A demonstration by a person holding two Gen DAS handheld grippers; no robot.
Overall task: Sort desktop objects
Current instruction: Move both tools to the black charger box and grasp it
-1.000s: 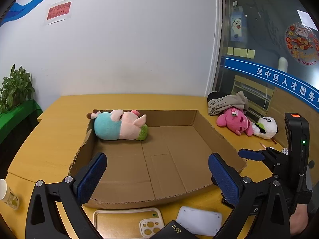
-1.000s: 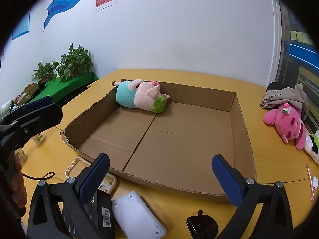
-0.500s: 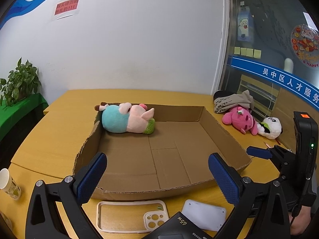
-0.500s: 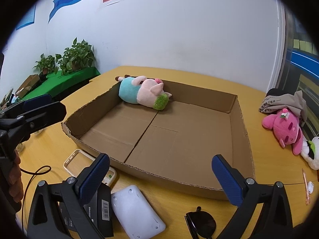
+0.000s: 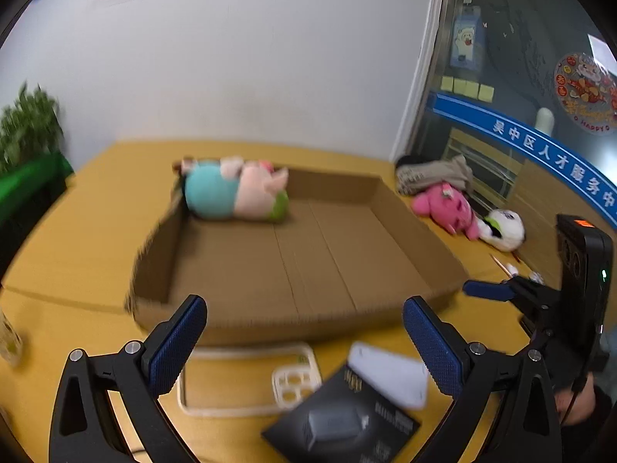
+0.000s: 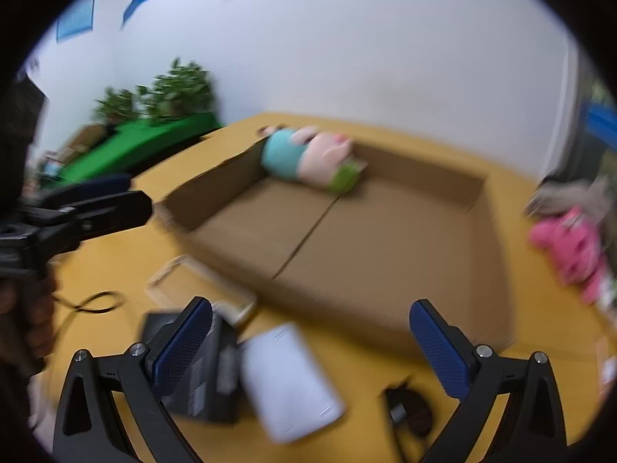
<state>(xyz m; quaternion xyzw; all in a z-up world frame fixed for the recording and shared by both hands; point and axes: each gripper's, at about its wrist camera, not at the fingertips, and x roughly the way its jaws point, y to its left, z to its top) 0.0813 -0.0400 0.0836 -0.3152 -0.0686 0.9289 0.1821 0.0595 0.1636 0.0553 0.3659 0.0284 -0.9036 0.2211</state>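
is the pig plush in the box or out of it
In. The pig plush lies on its side inside the cardboard box, in a far corner against the back wall.

Bright, even room light; motion blur; dark, warped fisheye edges.

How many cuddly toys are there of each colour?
Blue and pink toy, lying in the cardboard box: 1
Pink toy, on the table beside the box: 1
White toy, next to the pink one: 1
Total: 3
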